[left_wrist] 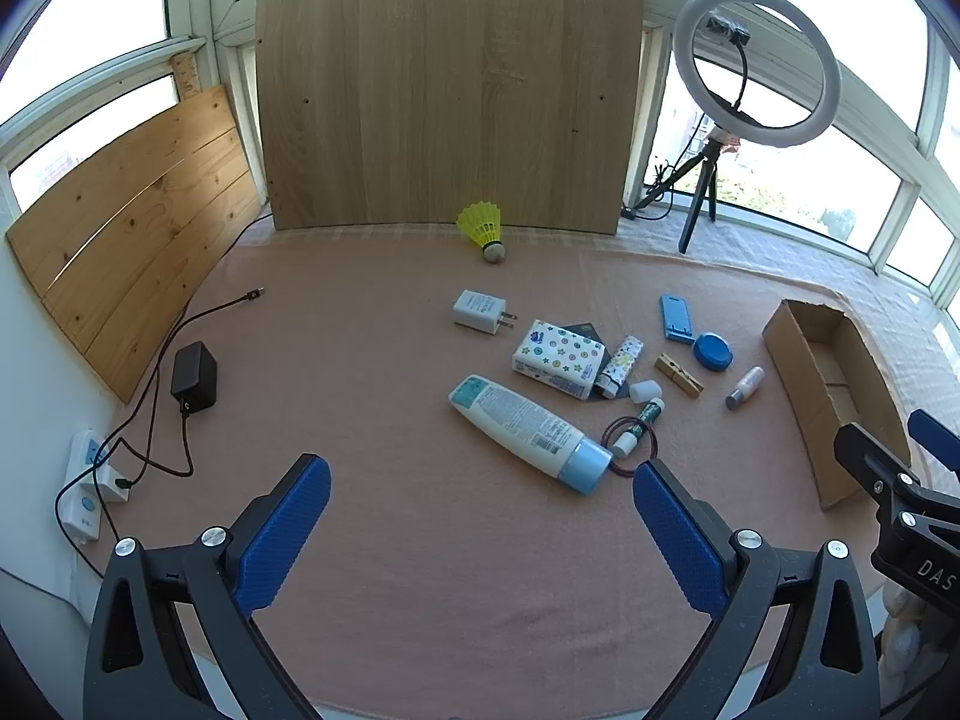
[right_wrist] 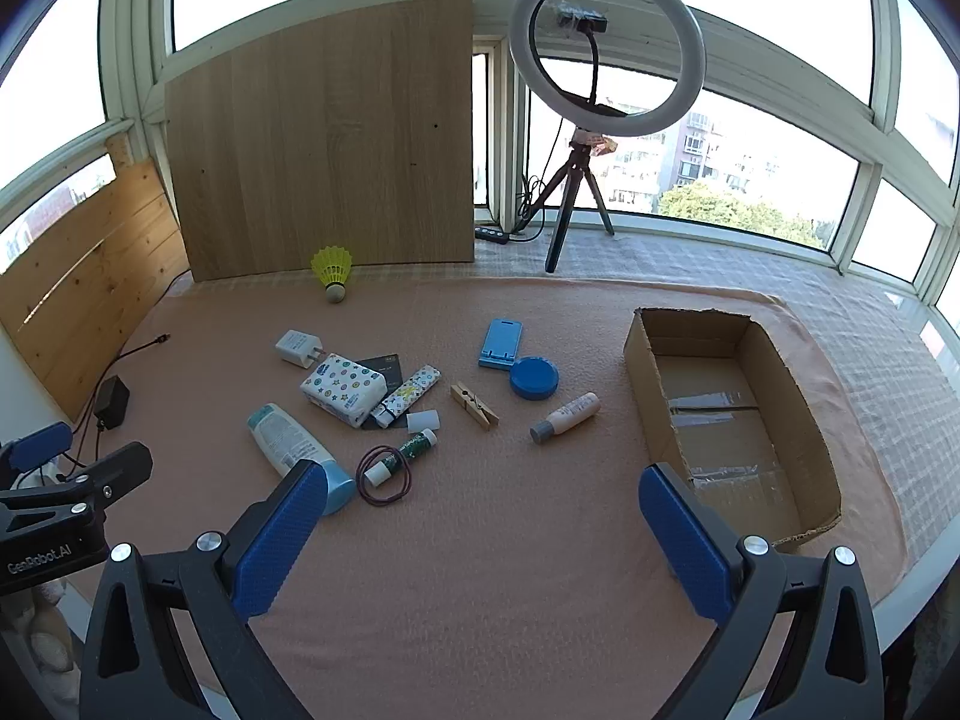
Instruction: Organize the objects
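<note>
Small objects lie scattered on a pink cloth: a white lotion bottle (left_wrist: 528,429) with a blue cap, a patterned tissue pack (left_wrist: 557,358), a white charger plug (left_wrist: 480,312), a wooden clothespin (right_wrist: 474,406), a round blue lid (right_wrist: 534,378), a blue phone stand (right_wrist: 501,343), a small grey-capped bottle (right_wrist: 565,417) and a yellow shuttlecock (left_wrist: 483,228). An open cardboard box (right_wrist: 798,414) lies at the right with nothing but tape inside. My left gripper (left_wrist: 480,489) and right gripper (right_wrist: 483,495) hover above the near cloth, both open, nothing between their blue pads.
A ring light on a tripod (right_wrist: 606,48) stands at the back by the windows. Wooden boards (left_wrist: 444,96) lean against the back and left. A black adapter (left_wrist: 194,377), its cables and a white power strip (left_wrist: 87,483) lie at the left edge.
</note>
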Motion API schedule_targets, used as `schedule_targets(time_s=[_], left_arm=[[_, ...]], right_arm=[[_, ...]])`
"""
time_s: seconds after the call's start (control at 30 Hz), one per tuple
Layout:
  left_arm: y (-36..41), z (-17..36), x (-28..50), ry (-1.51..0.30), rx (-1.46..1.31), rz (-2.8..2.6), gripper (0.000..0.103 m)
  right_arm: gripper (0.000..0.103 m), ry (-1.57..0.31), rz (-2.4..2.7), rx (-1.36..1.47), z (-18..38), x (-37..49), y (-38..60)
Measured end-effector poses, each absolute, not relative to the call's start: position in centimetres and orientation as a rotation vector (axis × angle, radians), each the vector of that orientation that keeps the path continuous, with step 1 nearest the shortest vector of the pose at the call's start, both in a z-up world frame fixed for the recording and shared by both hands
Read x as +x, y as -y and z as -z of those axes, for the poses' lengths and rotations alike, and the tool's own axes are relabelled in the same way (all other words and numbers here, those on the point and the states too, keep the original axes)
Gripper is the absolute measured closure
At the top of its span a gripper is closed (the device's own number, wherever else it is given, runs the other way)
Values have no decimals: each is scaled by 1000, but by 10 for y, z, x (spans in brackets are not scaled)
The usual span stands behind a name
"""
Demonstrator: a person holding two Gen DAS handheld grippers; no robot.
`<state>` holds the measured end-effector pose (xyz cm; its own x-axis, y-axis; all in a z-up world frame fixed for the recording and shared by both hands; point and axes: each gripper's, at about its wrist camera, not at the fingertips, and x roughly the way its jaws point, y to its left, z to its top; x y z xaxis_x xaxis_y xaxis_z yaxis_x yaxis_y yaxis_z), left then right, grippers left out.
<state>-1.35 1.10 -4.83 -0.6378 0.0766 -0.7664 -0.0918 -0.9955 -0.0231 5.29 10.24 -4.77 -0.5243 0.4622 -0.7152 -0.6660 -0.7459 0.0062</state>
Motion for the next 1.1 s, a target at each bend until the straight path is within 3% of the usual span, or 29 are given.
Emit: schedule_targets(time_s=[1.1], left_arm=[[-11,41,-7,-38,-1270,-2760,1]], right_arm=[[1,-361,-2233,-929,44,62,-100]])
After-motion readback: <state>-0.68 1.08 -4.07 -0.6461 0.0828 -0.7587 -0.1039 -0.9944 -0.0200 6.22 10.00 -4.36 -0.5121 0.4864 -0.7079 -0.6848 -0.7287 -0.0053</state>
